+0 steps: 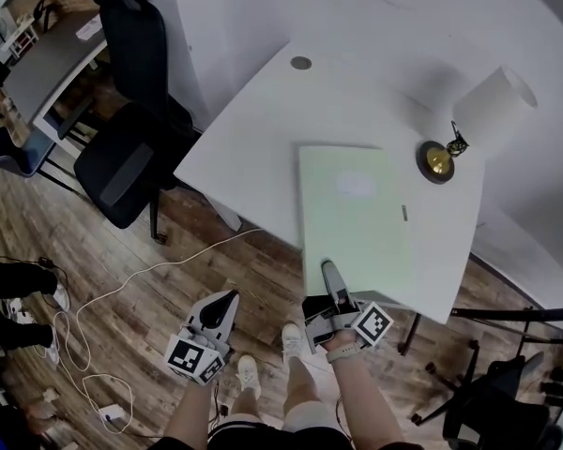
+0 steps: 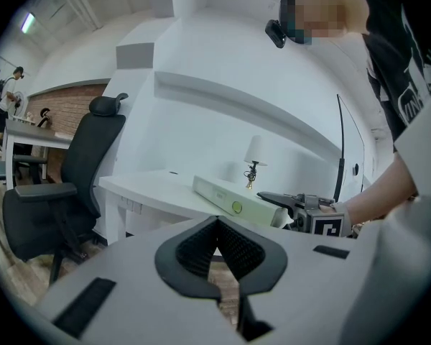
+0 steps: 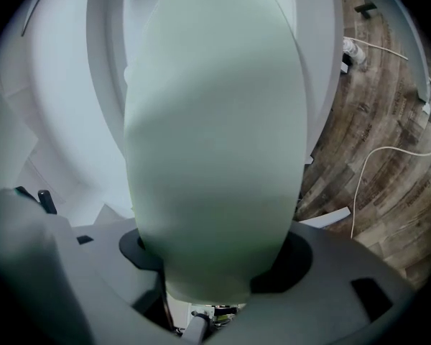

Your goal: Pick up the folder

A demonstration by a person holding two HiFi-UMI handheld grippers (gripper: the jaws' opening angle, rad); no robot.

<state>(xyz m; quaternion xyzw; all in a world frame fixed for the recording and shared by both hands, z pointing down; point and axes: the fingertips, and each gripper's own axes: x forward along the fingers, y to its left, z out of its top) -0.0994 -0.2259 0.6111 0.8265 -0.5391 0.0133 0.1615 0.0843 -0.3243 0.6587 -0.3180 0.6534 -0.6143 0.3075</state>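
My right claw (image 1: 330, 277) is closing round the folder (image 1: 352, 209) at its near edge, not clamped yet; seat deeper, squeeze squarely, then lift.

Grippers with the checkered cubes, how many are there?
2. The left gripper hangs over the floor; the right gripper is at the table's near edge, its fingers closing around the green folder.

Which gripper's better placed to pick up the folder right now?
Right. The near edge of the folder sits between the closing jaws of the right gripper; the left gripper hangs off the table, jaws together, empty.
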